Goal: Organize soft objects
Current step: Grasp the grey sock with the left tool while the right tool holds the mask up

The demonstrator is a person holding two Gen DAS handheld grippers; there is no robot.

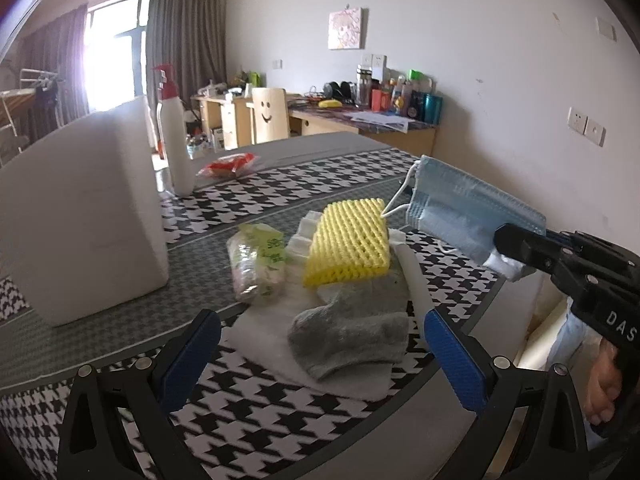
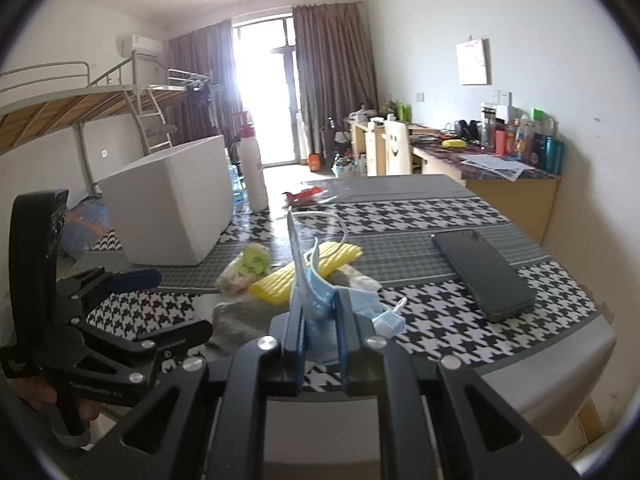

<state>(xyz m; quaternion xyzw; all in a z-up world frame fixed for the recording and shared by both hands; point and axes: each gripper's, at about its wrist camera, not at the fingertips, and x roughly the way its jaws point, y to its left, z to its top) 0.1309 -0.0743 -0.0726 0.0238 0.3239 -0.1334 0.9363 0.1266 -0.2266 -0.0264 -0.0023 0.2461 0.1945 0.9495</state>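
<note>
The right gripper (image 2: 320,320) is clenching a blue face mask (image 1: 468,208) at the right of the frame, above the table (image 1: 360,168). It looks light and floppy, so one edge suffices. The left gripper (image 1: 320,344) is standing released over the grey sock (image 1: 352,332).

Lower edge of the grey sock (image 1: 352,334) tucked out of sight behind the blue pad of the left gripper (image 1: 320,360). Print on the green packet (image 1: 260,264) too blurred to read. White sheet (image 1: 276,344) largely covered by the pile. White box (image 1: 80,216) cut off at left.
</note>
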